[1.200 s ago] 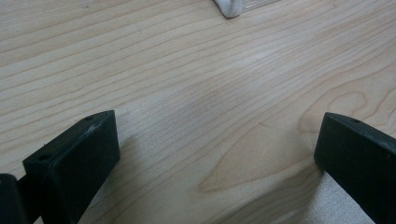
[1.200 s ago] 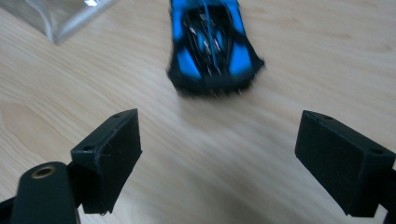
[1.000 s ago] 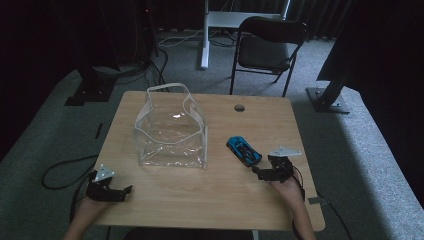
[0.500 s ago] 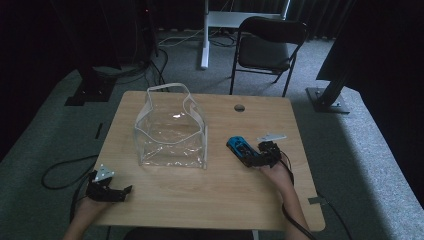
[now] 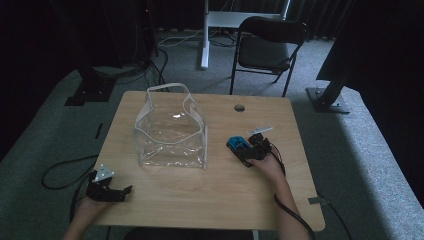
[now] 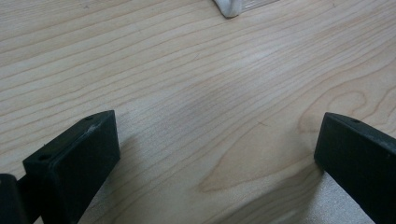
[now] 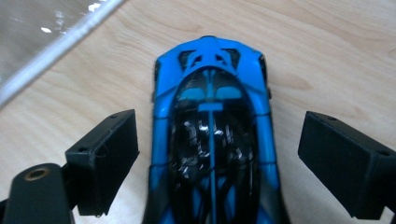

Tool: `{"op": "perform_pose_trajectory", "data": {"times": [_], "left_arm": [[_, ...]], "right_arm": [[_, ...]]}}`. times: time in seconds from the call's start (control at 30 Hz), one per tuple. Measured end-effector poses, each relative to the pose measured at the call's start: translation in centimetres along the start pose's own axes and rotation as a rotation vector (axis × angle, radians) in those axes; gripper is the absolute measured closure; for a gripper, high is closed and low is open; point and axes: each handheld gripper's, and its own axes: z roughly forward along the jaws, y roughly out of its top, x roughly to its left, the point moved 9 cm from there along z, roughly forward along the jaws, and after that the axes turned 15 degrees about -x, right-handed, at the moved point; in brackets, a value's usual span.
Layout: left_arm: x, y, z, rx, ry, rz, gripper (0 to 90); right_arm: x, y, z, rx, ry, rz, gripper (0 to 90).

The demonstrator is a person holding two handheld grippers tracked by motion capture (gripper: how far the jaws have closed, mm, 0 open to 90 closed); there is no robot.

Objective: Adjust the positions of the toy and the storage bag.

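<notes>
Your right gripper (image 7: 217, 158) has its jaws spread wide on either side of the blue toy car (image 7: 212, 140); the car lies between the fingers (image 7: 105, 154), small gaps on both sides, not clamped. The car rests on the table (image 5: 210, 200), just beside the clear bag (image 5: 170, 132). Your left gripper (image 6: 217, 158) is wide open over bare wood, with the bag's corner ahead of its fingertips.
</notes>
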Motion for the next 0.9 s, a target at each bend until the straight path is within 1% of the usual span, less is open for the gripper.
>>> {"op": "perform_pose_trajectory", "data": {"times": [0.03,0.07,0.1,0.23,0.33,0.4,0.5,0.63,0.73,0.83,0.9], "left_arm": [[0.0,0.0,0.0,0.000,0.000,0.000,0.5],[0.0,0.0,0.0,0.000,0.000,0.000,0.5],[0.0,0.0,0.0,0.000,0.000,0.000,0.5],[0.0,0.0,0.0,0.000,0.000,0.000,0.5],[0.0,0.0,0.0,0.000,0.000,0.000,0.5],[0.0,0.0,0.0,0.000,0.000,0.000,0.5],[0.0,0.0,0.0,0.000,0.000,0.000,0.5],[0.0,0.0,0.0,0.000,0.000,0.000,0.5],[0.0,0.0,0.0,0.000,0.000,0.000,0.5],[0.0,0.0,0.0,0.000,0.000,0.000,0.5],[0.0,0.0,0.0,0.000,0.000,0.000,0.5]], "right_arm": [[0.1,0.0,0.2,0.015,0.011,0.001,12.8],[0.1,-0.1,0.6,0.028,-0.001,-0.019,13.0],[0.2,-0.2,0.7,0.039,0.007,-0.018,13.0],[0.1,-0.4,1.1,0.053,-0.013,-0.035,15.9],[0.1,-0.7,1.4,0.065,-0.011,-0.039,16.9],[0.1,-0.9,1.5,0.087,-0.008,-0.038,17.8],[0.0,-1.0,1.6,0.084,-0.010,-0.048,18.1],[0.3,-0.9,1.5,0.086,0.005,-0.055,24.8],[0.4,-0.9,1.4,0.078,0.001,-0.056,25.3],[0.5,-1.0,1.2,0.069,-0.002,-0.034,25.2],[0.5,-1.0,0.9,0.060,0.005,-0.009,25.3]]}}
